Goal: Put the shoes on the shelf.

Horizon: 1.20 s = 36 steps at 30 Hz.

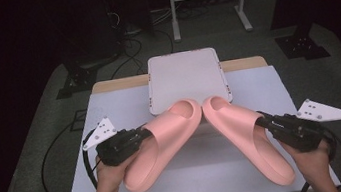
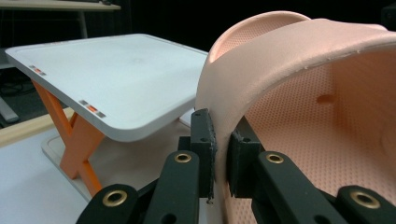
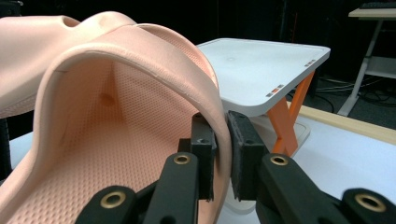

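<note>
I see two pink slippers. The left slipper (image 1: 163, 145) is soft and thick, with tiny bumps inside. It points up and to the right, and its side wall is pinched. The right slipper (image 1: 247, 135) looks the same and points up and to the left. Their toes touch in the middle, like a letter V upside down.

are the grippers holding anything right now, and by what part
Yes. The left gripper pinches the left pink slipper by the side edge of its strap, and the right gripper pinches the right pink slipper the same way, one finger inside the strap, one outside.
</note>
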Tool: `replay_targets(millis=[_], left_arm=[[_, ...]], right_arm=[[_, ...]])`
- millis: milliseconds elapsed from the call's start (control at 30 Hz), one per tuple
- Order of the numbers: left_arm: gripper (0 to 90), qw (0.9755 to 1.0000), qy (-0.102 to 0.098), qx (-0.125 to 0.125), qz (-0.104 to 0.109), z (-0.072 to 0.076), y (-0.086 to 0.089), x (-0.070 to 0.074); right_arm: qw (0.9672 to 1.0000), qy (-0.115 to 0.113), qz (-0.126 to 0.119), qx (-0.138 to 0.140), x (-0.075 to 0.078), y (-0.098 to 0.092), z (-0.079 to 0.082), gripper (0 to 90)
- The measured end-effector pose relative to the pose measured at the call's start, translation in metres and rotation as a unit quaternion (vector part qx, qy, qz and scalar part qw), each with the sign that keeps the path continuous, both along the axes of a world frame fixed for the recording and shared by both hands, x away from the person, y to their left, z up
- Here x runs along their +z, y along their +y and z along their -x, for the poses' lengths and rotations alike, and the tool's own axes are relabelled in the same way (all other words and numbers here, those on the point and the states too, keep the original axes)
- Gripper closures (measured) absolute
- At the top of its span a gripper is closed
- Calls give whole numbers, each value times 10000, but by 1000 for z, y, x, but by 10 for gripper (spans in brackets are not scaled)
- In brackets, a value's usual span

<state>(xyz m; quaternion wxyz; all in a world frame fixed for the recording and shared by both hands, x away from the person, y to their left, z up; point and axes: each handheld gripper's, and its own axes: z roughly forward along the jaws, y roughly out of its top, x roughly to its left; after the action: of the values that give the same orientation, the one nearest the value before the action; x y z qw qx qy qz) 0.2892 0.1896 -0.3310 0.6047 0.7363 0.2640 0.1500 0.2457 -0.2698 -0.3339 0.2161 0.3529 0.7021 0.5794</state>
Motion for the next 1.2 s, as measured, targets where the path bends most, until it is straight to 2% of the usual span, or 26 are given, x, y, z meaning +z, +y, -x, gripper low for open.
replay_targets(millis=[267,567,833,933,1200], left_arm=[[831,9999,60,44,82,-12,0,9],[831,9999,61,140,-12,-29,1,17],[831,9995,120,301,-30,-46,4,25],[831,9991,222,357,31,-57,3,27],[831,9984,295,486,-6,-72,0,27]], right_arm=[[10000,-31,-81,-9,10,1,-11,811],[9999,-20,-117,-64,18,5,-25,811],[9998,3,-118,-161,28,10,-48,811],[9997,13,-96,-203,31,12,-57,811],[9995,74,-96,-295,30,16,-73,810]])
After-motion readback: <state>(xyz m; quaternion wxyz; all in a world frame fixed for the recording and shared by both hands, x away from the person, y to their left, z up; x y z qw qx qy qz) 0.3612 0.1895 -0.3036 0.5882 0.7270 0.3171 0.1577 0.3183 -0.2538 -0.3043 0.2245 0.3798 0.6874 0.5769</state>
